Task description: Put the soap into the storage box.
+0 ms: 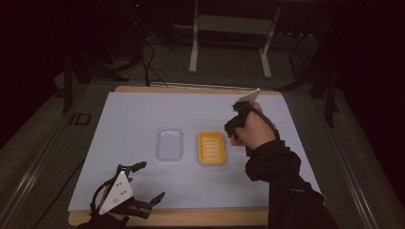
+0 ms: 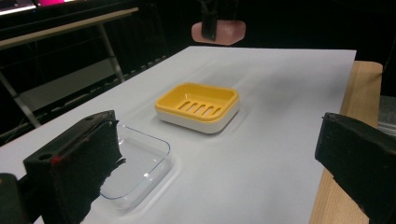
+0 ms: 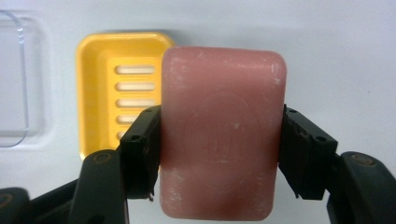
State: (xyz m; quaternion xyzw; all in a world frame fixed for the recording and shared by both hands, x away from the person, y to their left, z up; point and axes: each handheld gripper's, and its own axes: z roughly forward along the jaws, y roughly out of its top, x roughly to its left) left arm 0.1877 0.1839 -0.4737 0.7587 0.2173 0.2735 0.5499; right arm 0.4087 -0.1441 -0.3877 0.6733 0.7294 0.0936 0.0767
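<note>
A pink soap bar (image 3: 223,135) is clamped by its two long sides in my right gripper (image 3: 219,154), which is shut on it. It hangs above the sheet just right of a yellow slotted soap dish (image 3: 98,88). In the high view a hand holds that gripper (image 1: 233,127) close beside the dish (image 1: 211,148). The left gripper view shows the soap (image 2: 218,31) raised behind the dish (image 2: 198,106). My left gripper (image 1: 152,180) stands wide open near the front left edge, holding nothing.
A clear plastic tray (image 1: 169,144) lies left of the yellow dish, also seen as the clear tray (image 2: 135,168). Both rest on a white sheet (image 1: 143,109) over a wooden table (image 1: 191,217). A metal frame (image 1: 229,28) stands on the floor beyond.
</note>
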